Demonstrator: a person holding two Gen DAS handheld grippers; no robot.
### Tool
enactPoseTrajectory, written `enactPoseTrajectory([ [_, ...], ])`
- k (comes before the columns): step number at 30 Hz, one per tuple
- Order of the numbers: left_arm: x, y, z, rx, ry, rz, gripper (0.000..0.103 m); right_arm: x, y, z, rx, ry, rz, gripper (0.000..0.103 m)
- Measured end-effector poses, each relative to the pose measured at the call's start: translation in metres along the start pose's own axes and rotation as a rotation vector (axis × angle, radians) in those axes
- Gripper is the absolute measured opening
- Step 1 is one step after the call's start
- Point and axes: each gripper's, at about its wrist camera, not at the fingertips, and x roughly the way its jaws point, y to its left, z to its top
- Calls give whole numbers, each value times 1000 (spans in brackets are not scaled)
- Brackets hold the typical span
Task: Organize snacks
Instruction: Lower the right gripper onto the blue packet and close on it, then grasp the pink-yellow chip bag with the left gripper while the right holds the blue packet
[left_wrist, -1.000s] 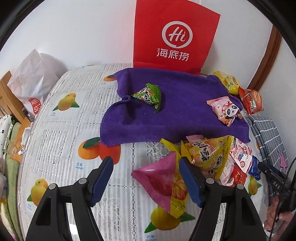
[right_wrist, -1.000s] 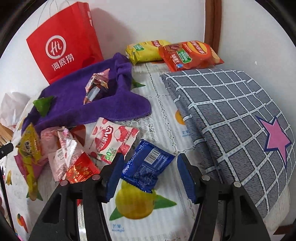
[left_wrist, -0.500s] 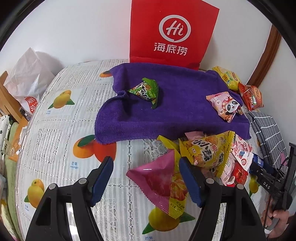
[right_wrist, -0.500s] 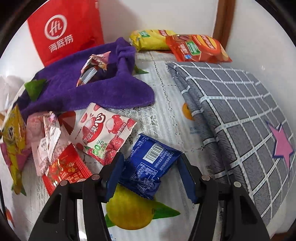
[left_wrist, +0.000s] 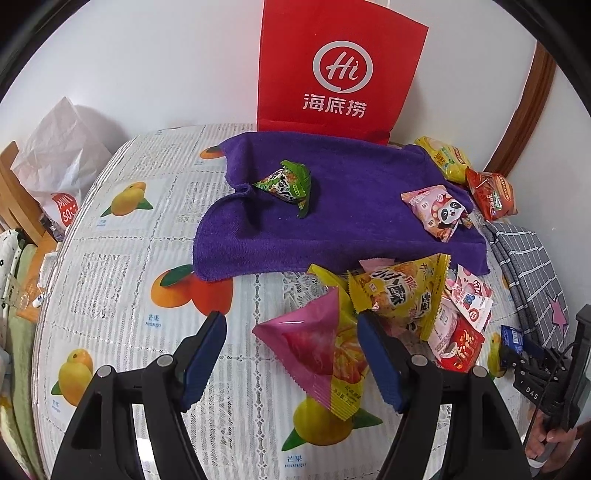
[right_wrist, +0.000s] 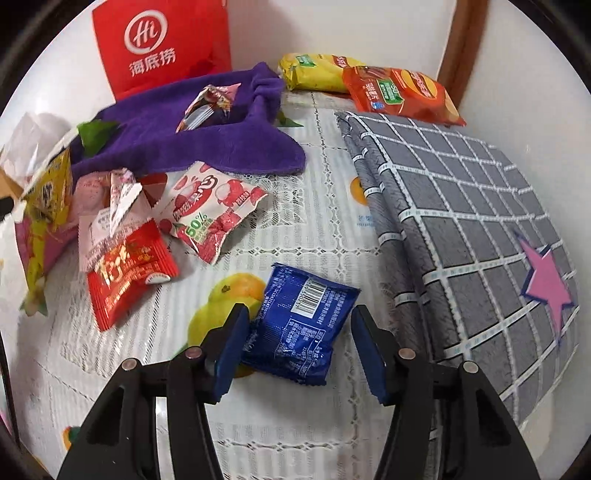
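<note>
Blue packet (right_wrist: 301, 325) — between right claw (right_wrist: 299, 350) jaws

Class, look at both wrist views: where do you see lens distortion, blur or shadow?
Left wrist view: fisheye bends the table edge into a curve; dark vignette at corners; the red bag casts a soft shadow on the wall. Right wrist view: same curving; the snack pile at left looks slightly smeared; blue packet sharp.

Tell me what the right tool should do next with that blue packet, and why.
Probably close the right tool on the blue packet. The packet lies flat on the tablecloth between the open fingers; the left pad looks to be at its edge while the right pad stands clear. Nothing else crowds it, so a squeeze should take it alone.
</note>
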Motion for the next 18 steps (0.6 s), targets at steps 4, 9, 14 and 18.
enactPoseTrajectory([
  [4,-2,-1,-2,9,1,4,72,0,9,-4,4,-58,-5,50],
  [9,-2,-1,-5,16,6,8,72,-4,13,-4,8,-67,46,46],
  [14,-4,1,-7,20,8,4,72,-28,9,6,63,-119,118,46],
  [18,-7,0,-7,30,3,-1,72,-42,14,18,42,-155,99,46],
])
